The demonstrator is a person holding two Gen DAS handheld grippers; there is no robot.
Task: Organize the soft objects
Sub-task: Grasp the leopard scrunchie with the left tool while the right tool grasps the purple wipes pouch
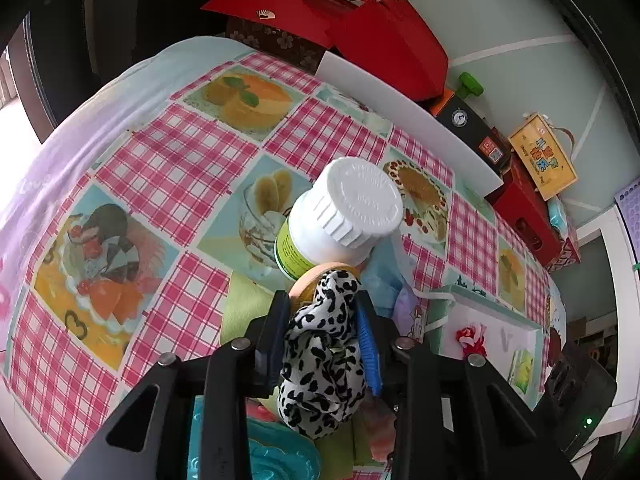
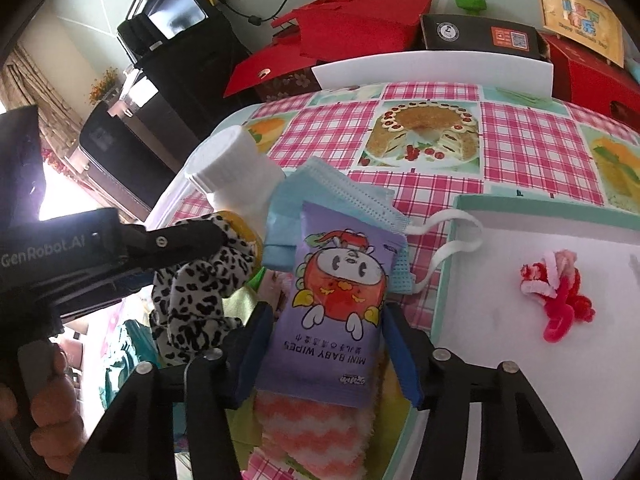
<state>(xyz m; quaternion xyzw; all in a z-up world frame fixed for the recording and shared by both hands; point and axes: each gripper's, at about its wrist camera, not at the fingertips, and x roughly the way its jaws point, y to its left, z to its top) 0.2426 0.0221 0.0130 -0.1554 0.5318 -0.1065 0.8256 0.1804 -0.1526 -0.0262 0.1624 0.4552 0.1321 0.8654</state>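
My left gripper point(image 1: 322, 312) is shut on a black-and-white leopard-print cloth point(image 1: 320, 360), held above the pile; it also shows in the right wrist view point(image 2: 192, 296). My right gripper point(image 2: 326, 320) is shut on a purple pack of mini baby wipes point(image 2: 332, 316). Under the pack lie a blue face mask point(image 2: 340, 196) and a pink-and-white fuzzy sock point(image 2: 312, 428). A white-capped bottle point(image 1: 344, 216) lies just beyond the cloth. A white tray with a teal rim point(image 2: 520, 360) at the right holds a red-and-pink pipe-cleaner toy point(image 2: 556, 296).
The table wears a pink checked cloth with dessert pictures point(image 1: 172, 160). A white board point(image 1: 412, 120), red boxes point(image 1: 360, 28) and a black box point(image 2: 480, 32) line its far edge. A teal embossed item point(image 1: 272, 456) lies below my left gripper.
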